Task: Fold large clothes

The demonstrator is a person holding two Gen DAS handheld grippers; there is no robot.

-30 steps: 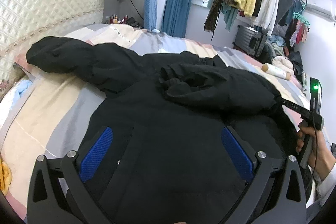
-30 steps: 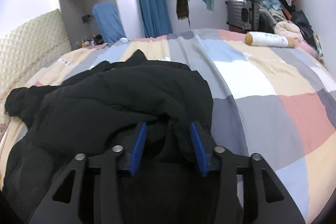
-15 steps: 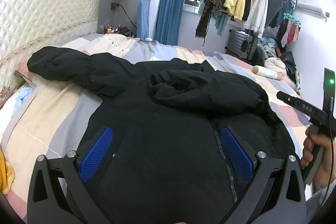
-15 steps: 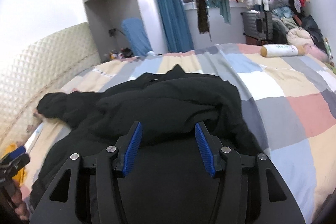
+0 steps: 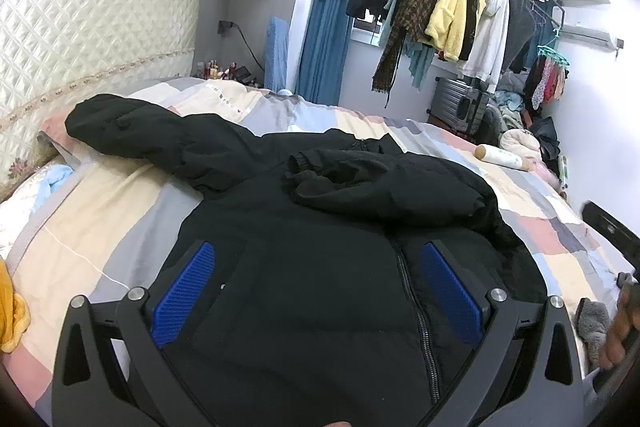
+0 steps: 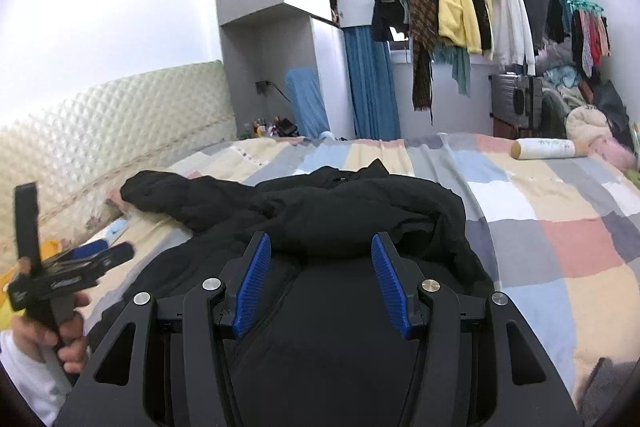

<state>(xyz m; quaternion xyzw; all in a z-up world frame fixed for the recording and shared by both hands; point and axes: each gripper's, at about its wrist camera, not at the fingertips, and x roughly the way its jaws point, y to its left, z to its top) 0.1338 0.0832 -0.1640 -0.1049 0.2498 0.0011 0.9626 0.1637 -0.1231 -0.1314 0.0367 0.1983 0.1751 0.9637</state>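
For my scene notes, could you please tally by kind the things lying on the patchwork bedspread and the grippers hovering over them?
Black jacket: 1
White bottle, lying on its side: 1
Grippers, left gripper and right gripper, both open above the jacket: 2
Total: 4

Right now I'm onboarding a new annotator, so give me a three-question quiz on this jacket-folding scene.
1. True or false: the right sleeve of the black jacket lies folded across its body.
2. Which sleeve stretches toward the headboard? A) left sleeve B) right sleeve C) neither
3. Fill in: the right tongs and left tongs are both ____, gripping nothing.

Key: 1 true; 2 A; 3 open.
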